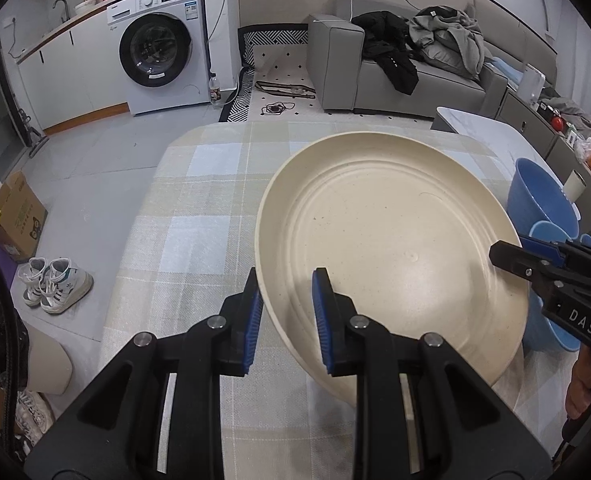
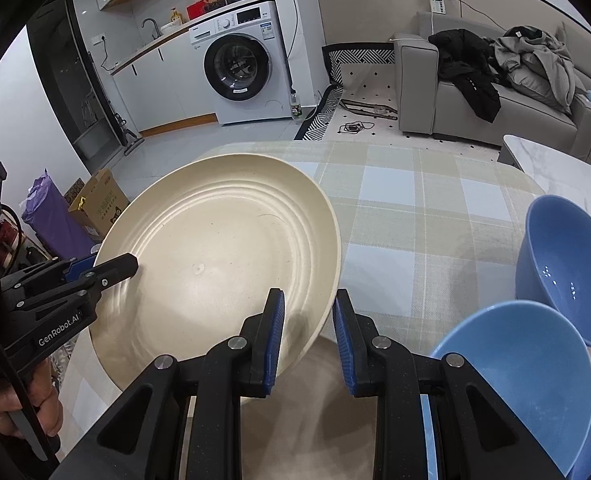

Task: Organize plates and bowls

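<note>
A large cream plate (image 1: 395,240) hangs tilted above the checked tablecloth, held from both sides. My left gripper (image 1: 289,304) is shut on the plate's near-left rim, with the rim between its blue pads. In the right wrist view the same plate (image 2: 215,248) fills the left half, and my right gripper (image 2: 309,320) is shut on its right rim. Each gripper also shows in the other's view: the right gripper (image 1: 501,258) at the plate's far right edge, the left gripper (image 2: 129,266) at its left edge. Blue bowls (image 2: 567,264) stand to the right.
The table (image 1: 199,208) carries a beige and white checked cloth. Nested blue bowls (image 1: 543,200) crowd its right edge, one blue bowl (image 2: 515,368) close to my right gripper. Beyond are a washing machine (image 1: 163,48), a grey sofa (image 1: 395,76) and shoes (image 1: 55,284) on the floor.
</note>
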{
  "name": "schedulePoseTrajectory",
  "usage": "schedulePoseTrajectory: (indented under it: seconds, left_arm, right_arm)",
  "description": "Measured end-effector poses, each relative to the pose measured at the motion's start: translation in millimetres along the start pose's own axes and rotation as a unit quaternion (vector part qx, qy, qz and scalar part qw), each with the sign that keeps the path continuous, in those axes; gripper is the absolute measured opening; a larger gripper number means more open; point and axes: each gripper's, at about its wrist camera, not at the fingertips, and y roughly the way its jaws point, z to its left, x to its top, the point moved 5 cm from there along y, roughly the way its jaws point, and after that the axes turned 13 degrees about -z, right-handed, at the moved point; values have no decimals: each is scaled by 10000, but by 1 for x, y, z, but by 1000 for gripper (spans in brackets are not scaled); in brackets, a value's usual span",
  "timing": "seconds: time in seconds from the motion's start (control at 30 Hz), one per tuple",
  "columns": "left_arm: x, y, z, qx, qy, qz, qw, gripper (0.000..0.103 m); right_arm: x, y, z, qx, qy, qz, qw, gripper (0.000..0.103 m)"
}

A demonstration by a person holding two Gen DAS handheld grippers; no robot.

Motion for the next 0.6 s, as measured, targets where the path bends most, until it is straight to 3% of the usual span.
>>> schedulePoseTrajectory:
  seconds: [0.6]
  left_arm:
    - [-16,-38,-15,-259,198,35,9995,21]
  right_arm:
    - [-21,-36,0,72,46,-40,10000,26]
